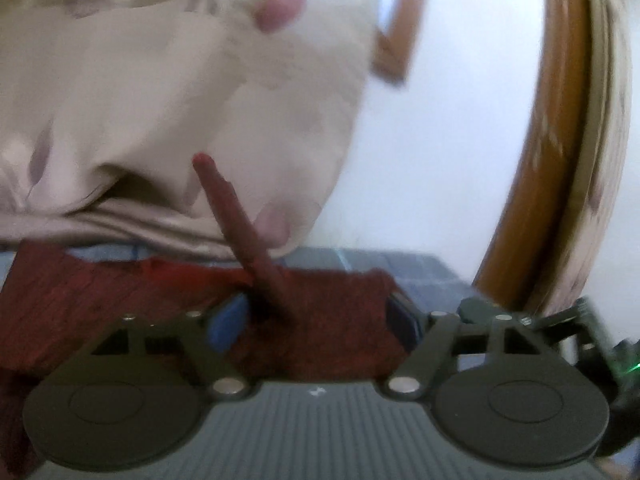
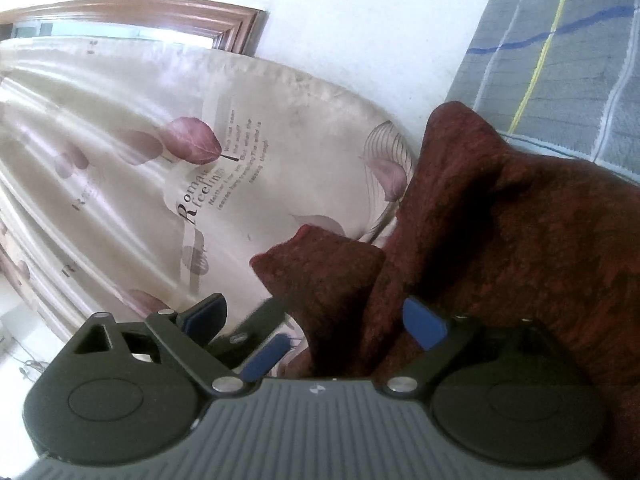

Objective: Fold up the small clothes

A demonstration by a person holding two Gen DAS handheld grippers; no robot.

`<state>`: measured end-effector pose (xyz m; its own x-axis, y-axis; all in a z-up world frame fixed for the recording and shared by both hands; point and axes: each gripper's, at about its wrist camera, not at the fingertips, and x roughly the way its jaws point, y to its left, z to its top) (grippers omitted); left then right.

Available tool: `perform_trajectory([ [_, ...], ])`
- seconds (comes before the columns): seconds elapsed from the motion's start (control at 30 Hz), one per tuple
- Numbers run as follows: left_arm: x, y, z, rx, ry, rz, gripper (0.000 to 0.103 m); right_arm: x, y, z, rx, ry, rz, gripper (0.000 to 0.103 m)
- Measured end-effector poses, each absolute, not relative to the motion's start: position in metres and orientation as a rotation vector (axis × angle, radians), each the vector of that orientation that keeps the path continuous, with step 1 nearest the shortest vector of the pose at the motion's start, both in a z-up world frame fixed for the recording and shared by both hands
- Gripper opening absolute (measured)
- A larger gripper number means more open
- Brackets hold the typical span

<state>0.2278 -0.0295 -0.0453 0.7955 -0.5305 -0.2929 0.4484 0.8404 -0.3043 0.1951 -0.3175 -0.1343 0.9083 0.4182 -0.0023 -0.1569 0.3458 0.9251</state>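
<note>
Nearest our lenses sit the ribbed grey bodies of both tongs. We see the left tongs (image 1: 320, 320) spread apart, dark red cloth lying between the blue pads; one stiff fold of it stands up toward 12 o'clock. The right tongs (image 2: 316, 320) are also apart, with the dark red garment (image 2: 500, 240) bunched between the pads and spilling toward 3 o'clock.

Readable writing: the cream quilt (image 2: 160, 160) carries "Roman feeling" in black beside purple leaf prints; the smaller lines under it are too blurred for us. We count one garment and one quilt.

Surface: a grey checked bed sheet (image 2: 560, 60) with pale, blue and yellow lines lies under the garment at 1 o'clock. Room: white wall (image 2: 360, 20), brown wooden window frame (image 2: 180, 16) at 11 o'clock. The left view is motion-blurred.
</note>
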Motion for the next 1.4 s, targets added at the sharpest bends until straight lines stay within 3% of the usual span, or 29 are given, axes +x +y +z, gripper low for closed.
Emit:
perform_trajectory([
  [0.17, 0.205, 0.01, -0.051, -0.368, 0.402, -0.476, 0.085, 0.2, -0.313, -0.099, 1.021, 0.335, 0.299, 0.094],
  [0.4, 0.184, 0.056, -0.077, -0.587, 0.361, -0.378, 0.085, 0.25, -0.208, 0.019, 0.169, 0.432, 0.358, 0.094],
  [0.57, 0.179, 0.063, -0.098, -0.581, 0.359, -0.331, 0.085, 0.305, -0.118, 0.015, -0.198, 0.518, 0.385, 0.086],
  [0.67, 0.187, 0.067, -0.099, -0.625, 0.383, -0.347, 0.086, 0.33, -0.078, -0.01, -0.401, 0.569, 0.349, 0.075],
  [0.77, 0.19, 0.067, -0.1, -0.631, 0.393, -0.347, 0.086, 0.355, -0.055, -0.045, -0.587, 0.637, 0.257, 0.057],
  [0.8, 0.19, 0.068, -0.1, -0.636, 0.391, -0.351, 0.086, 0.362, -0.054, -0.053, -0.62, 0.65, 0.241, 0.044],
  [0.83, 0.189, 0.07, -0.101, -0.64, 0.389, -0.351, 0.086, 0.367, -0.056, -0.056, -0.628, 0.654, 0.219, 0.02],
  [0.87, 0.189, 0.07, -0.101, -0.644, 0.39, -0.352, 0.086, 0.369, -0.065, -0.053, -0.593, 0.637, 0.193, 0.007],
  [1.03, 0.189, 0.07, -0.103, -0.644, 0.391, -0.355, 0.086, 0.35, -0.177, -0.011, -0.015, 0.559, 0.104, 0.007],
  [1.13, 0.19, 0.07, -0.103, -0.638, 0.391, -0.352, 0.086, 0.321, -0.261, -0.016, 0.361, 0.523, 0.117, 0.007],
  [1.17, 0.189, 0.069, -0.103, -0.635, 0.393, -0.351, 0.086, 0.313, -0.286, -0.026, 0.473, 0.536, 0.125, 0.008],
  [1.2, 0.19, 0.069, -0.103, -0.633, 0.393, -0.348, 0.086, 0.307, -0.3, -0.034, 0.536, 0.559, 0.121, 0.018],
  [1.4, 0.189, 0.068, -0.103, -0.629, 0.396, -0.34, 0.086, 0.283, -0.357, -0.091, 0.909, 0.592, 0.163, 0.026],
])
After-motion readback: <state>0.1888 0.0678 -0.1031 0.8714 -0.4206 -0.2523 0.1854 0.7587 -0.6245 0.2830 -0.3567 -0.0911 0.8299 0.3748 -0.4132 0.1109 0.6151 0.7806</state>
